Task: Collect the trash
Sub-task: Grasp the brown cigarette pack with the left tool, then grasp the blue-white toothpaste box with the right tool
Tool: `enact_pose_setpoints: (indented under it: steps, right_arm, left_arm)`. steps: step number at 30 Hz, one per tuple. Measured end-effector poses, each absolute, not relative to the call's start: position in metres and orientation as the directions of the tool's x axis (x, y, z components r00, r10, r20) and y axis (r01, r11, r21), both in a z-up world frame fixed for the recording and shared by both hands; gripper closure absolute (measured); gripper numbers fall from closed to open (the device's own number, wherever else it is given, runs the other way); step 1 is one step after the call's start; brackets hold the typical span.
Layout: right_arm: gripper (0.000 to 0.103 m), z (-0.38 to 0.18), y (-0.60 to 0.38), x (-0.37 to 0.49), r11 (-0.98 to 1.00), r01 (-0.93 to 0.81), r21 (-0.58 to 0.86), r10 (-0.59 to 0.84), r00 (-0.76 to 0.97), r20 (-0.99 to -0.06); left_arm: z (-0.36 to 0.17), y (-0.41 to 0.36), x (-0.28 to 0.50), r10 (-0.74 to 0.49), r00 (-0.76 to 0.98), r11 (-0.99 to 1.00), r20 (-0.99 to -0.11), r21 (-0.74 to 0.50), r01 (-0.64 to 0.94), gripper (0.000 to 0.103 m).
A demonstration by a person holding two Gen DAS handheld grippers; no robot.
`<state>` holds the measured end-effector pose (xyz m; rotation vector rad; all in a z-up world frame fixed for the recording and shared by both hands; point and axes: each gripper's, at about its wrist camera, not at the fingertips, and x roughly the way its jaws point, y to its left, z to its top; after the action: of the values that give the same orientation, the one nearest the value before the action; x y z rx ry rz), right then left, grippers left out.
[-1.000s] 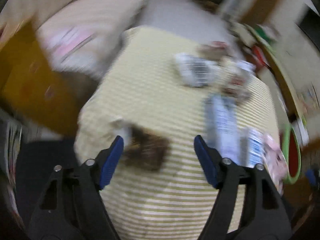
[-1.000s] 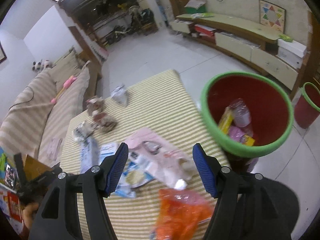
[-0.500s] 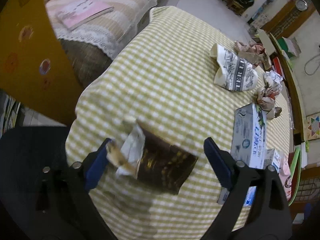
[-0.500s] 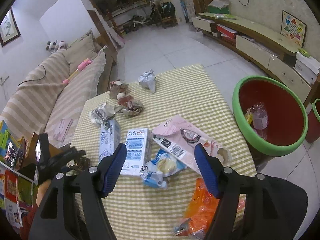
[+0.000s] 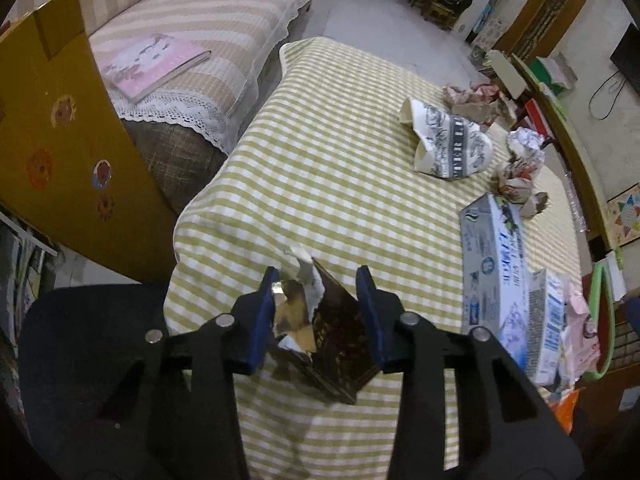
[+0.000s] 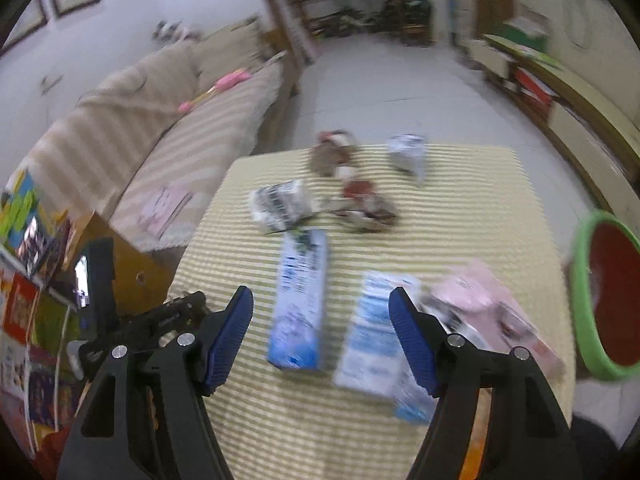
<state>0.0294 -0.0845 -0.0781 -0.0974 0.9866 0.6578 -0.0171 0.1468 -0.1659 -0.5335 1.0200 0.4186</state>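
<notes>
Down near the table's close corner: dark brown wrapper (image 5: 340,344) with torn silvery foil, pinched between the blue pads of the left gripper (image 5: 322,316), jaws just drawn in and pressing on both sides of it. Lower edge of wrapper partly hidden behind the gripper's black arms; print on it too dark to read. Beneath, checked yellow tablecloth (image 5: 340,160).

Further out in the left wrist view: long blue-and-white carton (image 5: 494,268) lying flat, a smaller carton (image 5: 554,320) just beside it, pink packet (image 5: 580,328) cut off by the frame's curve. Crumpled printed paper cup (image 5: 448,144) and crumpled paper wads (image 5: 520,168) toward the far side. Only a sliver of the green bin rim (image 5: 600,320) showing at right.

Right wrist view heavily blurred. Right gripper (image 6: 320,328) with jaws apart, nothing between the pads, above the long carton (image 6: 300,300) and second carton (image 6: 376,344). Red bin with green rim (image 6: 580,300) cut off at the right edge, contents not discernible. Left gripper (image 6: 176,316) visible only as a dark shape at lower left; wrapper not discernible there.

Striped sofa (image 5: 200,20) with pink book (image 5: 152,60) beside the table.
</notes>
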Motion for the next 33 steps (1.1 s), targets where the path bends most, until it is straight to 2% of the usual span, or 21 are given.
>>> enact_pose_setpoints:
  steps: [9,11,14,20,21,23,25,33]
  right_arm:
    - [0.035,-0.155,-0.020,0.062,0.784,-0.602,0.153,0.358,0.236,-0.904]
    - [0.054,-0.167,-0.017,0.063,0.794,-0.598,0.109,0.301,0.231,-0.925]
    - [0.056,-0.167,-0.031,0.067,0.812,-0.556,0.179,0.342,0.203,-0.917]
    - [0.056,-0.132,-0.066,0.061,0.820,-0.530,0.217,0.412,0.283,-0.866]
    - [0.056,-0.127,-0.072,0.061,0.824,-0.519,0.226,0.421,0.295,-0.858]
    - [0.056,-0.116,-0.085,0.060,0.833,-0.499,0.240,0.434,0.321,-0.842]
    - [0.056,-0.108,-0.094,0.056,0.840,-0.488,0.236,0.435,0.348,-0.831]
    - [0.056,-0.100,-0.114,0.036,0.849,-0.458,0.265,0.455,0.375,-0.808]
  left_arm:
    - [-0.153,0.155,-0.044,0.018,0.508,0.774,-0.861,-0.310,-0.552,0.070]
    - [-0.151,0.155,-0.045,0.009,0.511,0.776,-0.859,-0.316,-0.545,0.070]
    - [-0.149,0.149,-0.041,-0.011,0.517,0.798,-0.856,-0.319,-0.512,0.070]
    - [-0.152,0.123,-0.015,-0.067,0.517,0.871,-0.853,-0.303,-0.388,0.069]
    - [-0.154,0.119,-0.010,-0.070,0.512,0.877,-0.856,-0.297,-0.377,0.068]
    - [-0.158,0.115,-0.005,-0.070,0.500,0.881,-0.863,-0.289,-0.374,0.058]
    - [-0.156,0.112,-0.009,-0.045,0.502,0.881,-0.864,-0.271,-0.389,0.037]
    - [-0.166,0.107,-0.013,-0.001,0.474,0.882,-0.880,-0.224,-0.414,0.030]
